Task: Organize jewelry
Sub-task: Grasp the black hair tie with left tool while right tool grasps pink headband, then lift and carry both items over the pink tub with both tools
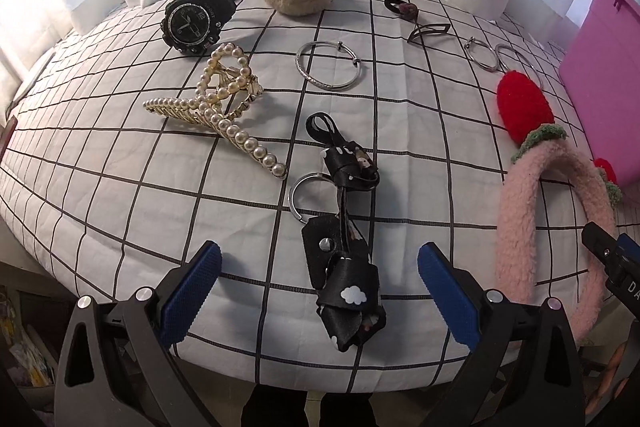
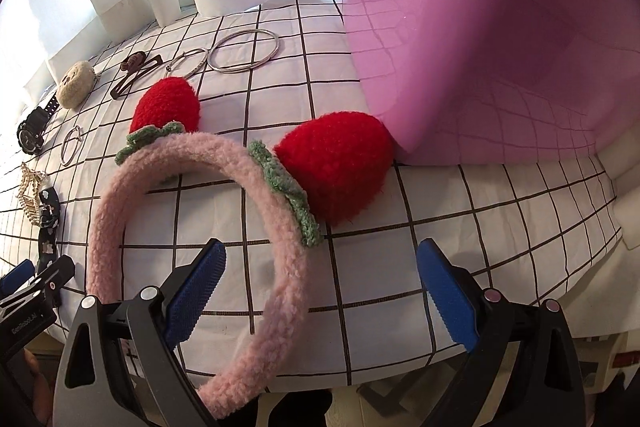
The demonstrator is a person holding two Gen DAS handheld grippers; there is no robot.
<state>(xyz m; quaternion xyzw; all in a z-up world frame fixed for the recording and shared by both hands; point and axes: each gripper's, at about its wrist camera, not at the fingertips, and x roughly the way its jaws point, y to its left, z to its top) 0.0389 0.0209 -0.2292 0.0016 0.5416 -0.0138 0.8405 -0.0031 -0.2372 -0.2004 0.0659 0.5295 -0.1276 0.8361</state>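
Both grippers, left gripper [image 1: 318, 289] and right gripper [image 2: 320, 287], stand apart, holding nothing. At the checked bedsheet's [image 2: 460, 219] near edge, the pink strawberry headband [image 2: 280, 227] passes between the right jaws; its fuzzy band overhangs and could slip off. The black keychain strap [image 1: 344, 251] may snag.

Readable lettering on the watch and the two tools

The black watch [image 1: 195, 20] is showing a "12" at the top of its dial, with bezel lettering too blurred to read. The left tool [image 2: 24, 301] is bearing "GenRobot.AI" on its body in the right wrist view. The right tool [image 1: 616, 259] is showing "DA", cut off at the frame edge.
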